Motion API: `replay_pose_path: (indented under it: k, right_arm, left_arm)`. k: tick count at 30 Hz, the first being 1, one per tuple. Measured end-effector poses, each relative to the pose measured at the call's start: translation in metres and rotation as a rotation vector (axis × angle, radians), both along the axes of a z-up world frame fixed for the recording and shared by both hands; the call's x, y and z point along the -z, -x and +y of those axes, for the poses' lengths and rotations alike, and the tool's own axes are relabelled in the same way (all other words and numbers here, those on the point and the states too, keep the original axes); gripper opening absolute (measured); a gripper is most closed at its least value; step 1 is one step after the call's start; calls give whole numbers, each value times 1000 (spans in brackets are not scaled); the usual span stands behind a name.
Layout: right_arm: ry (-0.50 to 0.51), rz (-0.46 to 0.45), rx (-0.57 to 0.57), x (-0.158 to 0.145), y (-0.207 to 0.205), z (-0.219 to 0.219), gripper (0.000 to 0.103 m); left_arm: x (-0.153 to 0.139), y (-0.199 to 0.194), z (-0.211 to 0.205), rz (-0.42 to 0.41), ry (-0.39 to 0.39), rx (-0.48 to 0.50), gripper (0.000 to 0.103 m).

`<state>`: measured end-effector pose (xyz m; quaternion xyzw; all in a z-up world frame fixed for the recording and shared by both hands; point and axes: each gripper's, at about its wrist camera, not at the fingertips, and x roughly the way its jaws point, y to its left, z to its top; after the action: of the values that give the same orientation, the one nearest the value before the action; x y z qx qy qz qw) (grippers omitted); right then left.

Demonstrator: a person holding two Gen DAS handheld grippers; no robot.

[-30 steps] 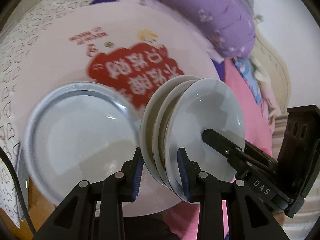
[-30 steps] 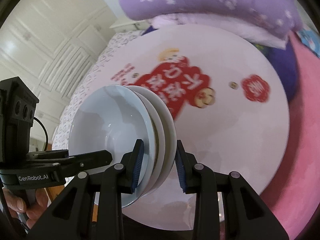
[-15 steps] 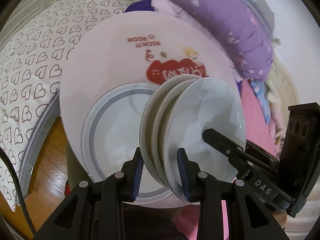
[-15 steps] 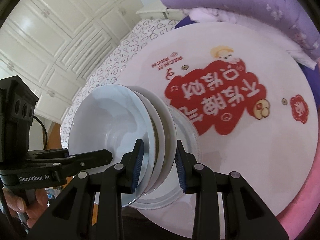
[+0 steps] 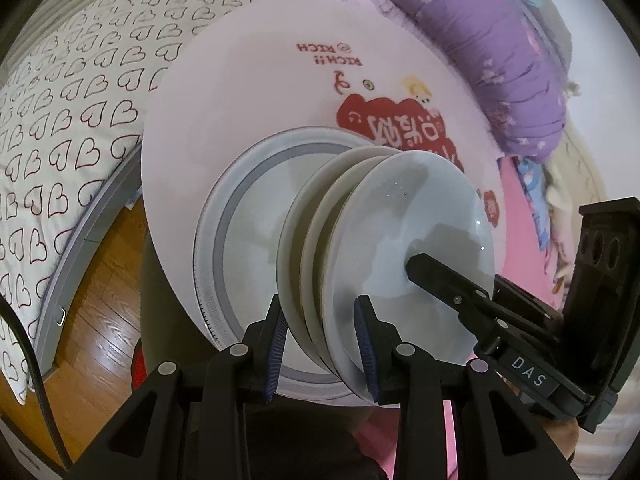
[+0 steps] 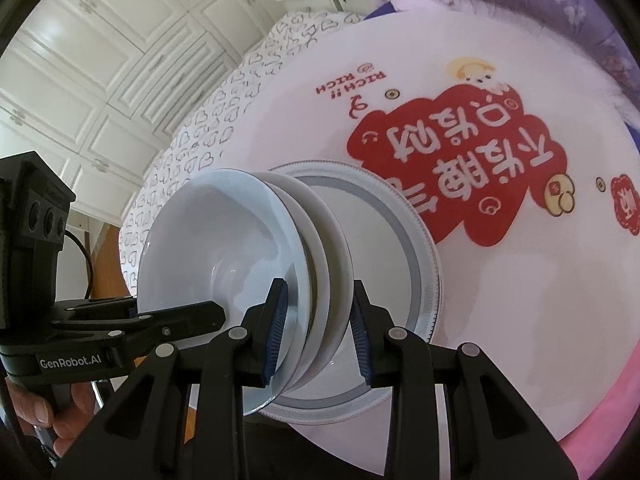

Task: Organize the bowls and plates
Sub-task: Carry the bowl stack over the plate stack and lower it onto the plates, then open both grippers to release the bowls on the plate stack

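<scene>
While both grippers (image 5: 320,340) (image 6: 316,330) clamp 3 bowls (image 5: 400,248), a rimmed plate (image 5: 240,240) lies beneath.

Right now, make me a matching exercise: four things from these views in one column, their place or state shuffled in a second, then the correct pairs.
Things:
1. stack of bowls
2. grey-rimmed plate
3. round table
4. left tongs

Places or states:
A. carries a red cartoon print
B. lying flat on the table, behind the bowls
C. held on edge by both tongs
D. clamped on the stack's rim, opposite the right tongs

Pairs: 1-C, 2-B, 3-A, 4-D
</scene>
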<state>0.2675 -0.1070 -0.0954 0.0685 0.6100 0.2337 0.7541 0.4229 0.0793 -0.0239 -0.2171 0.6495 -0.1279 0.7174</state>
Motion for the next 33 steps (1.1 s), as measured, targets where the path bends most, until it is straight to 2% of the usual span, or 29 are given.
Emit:
replay_pose_path:
  k: [9,23,26,28,29,31,33]
  right_arm:
    - [11,3,-5,2,-2,0,31]
    - [6,23,5,2,-4,-3,34]
    - [17,14,6,0,-4,-2,35]
    - [5,12,18,-2,-5,-3,46]
    - [2,7,26,-4,-6,-4,60]
    - [12,-21,42,-10,-7,-7,67]
    - [4,-30,70,-14,-9,-14,84]
  left_arm:
    - [12,-7,-6,1,10,0,29]
    - [14,-7,-9,-8,10,4,31]
    - [13,-6,-11,-15,3,11,38]
    - [11,-5,-12,-29,-5,9,57]
    - [9,-5,-12,-40,-13,3,61]
    - [4,-3,-9,-72,-28,-7,72]
    - [-1,0,-6,-101,-42,-3,80]
